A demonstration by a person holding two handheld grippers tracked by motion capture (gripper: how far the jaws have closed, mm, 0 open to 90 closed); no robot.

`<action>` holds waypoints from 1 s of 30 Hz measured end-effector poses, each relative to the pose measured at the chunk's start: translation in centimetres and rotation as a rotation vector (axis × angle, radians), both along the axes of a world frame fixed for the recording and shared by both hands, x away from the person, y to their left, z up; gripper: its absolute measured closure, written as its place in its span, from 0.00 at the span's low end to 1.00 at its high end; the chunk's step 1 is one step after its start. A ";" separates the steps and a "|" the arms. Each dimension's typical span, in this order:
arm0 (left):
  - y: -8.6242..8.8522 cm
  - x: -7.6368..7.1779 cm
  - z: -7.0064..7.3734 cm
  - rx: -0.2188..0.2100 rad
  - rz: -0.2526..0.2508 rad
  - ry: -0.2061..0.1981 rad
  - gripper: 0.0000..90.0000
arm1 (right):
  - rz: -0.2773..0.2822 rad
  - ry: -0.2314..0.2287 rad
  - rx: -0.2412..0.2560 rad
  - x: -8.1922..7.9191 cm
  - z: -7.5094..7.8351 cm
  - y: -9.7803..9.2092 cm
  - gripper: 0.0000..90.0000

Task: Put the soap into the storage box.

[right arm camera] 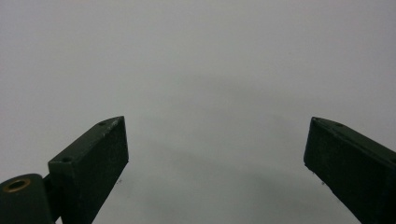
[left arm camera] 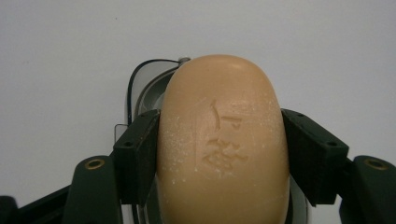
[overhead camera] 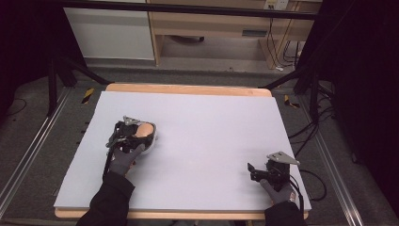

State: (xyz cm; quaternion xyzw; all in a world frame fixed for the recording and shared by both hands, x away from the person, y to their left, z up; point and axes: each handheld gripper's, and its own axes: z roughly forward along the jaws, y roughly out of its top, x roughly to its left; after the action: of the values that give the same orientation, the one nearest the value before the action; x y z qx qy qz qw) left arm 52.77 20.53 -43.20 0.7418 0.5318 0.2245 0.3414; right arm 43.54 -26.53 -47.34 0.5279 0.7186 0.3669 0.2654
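Note:
A tan oval bar of soap (left arm camera: 223, 144) with a stamped mark on top sits between the jaws of my left gripper (left arm camera: 222, 156), which is shut on its two long sides. Under the soap lies a clear soap dish (left arm camera: 148, 88) with a dark rim. In the high view the soap (overhead camera: 145, 130) and left gripper (overhead camera: 136, 134) are at the table's left, over the dish (overhead camera: 149, 144). My right gripper (overhead camera: 251, 170) rests near the front right corner, open, with nothing between its jaws (right arm camera: 217, 158).
A pale lilac sheet (overhead camera: 202, 127) covers the wooden table (overhead camera: 188, 89). Dark frame legs (overhead camera: 52, 84) stand beside the table's far corners, and cables (overhead camera: 310, 127) trail on the floor at the right. Wooden furniture (overhead camera: 211, 23) stands beyond the far edge.

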 end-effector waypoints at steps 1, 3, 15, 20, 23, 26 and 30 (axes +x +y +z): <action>0.0 0.0 0.0 0.001 0.001 0.000 0.35 | 0.001 -0.001 -0.002 0.0 0.0 0.0 0.07; 0.0 0.0 0.0 0.001 0.002 -0.001 0.35 | 0.004 -0.001 -0.002 0.0 0.0 0.0 0.07; 0.3 -0.1 0.0 -0.012 0.000 -0.002 0.32 | 0.004 0.000 -0.002 0.0 0.0 0.0 0.07; 0.3 -0.1 0.0 -0.016 -0.010 -0.003 0.31 | 0.004 -0.003 -0.004 0.0 0.0 0.0 0.07; 0.3 -0.2 0.1 -0.019 -0.031 -0.013 0.29 | 0.003 -0.003 -0.004 0.0 0.0 0.0 0.07; 0.4 -0.5 0.5 -0.038 -0.040 -0.036 0.29 | 0.003 -0.002 0.000 0.0 0.0 0.0 0.07; 0.3 -1.0 1.1 -0.053 -0.058 -0.051 0.28 | 0.003 -0.004 -0.005 0.0 0.0 0.0 0.07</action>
State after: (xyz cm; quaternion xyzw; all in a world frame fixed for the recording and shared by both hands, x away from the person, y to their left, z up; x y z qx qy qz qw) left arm 51.79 20.86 -42.10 0.7417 0.5070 0.2192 0.3804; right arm 43.55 -26.49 -47.35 0.5255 0.7196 0.3666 0.2677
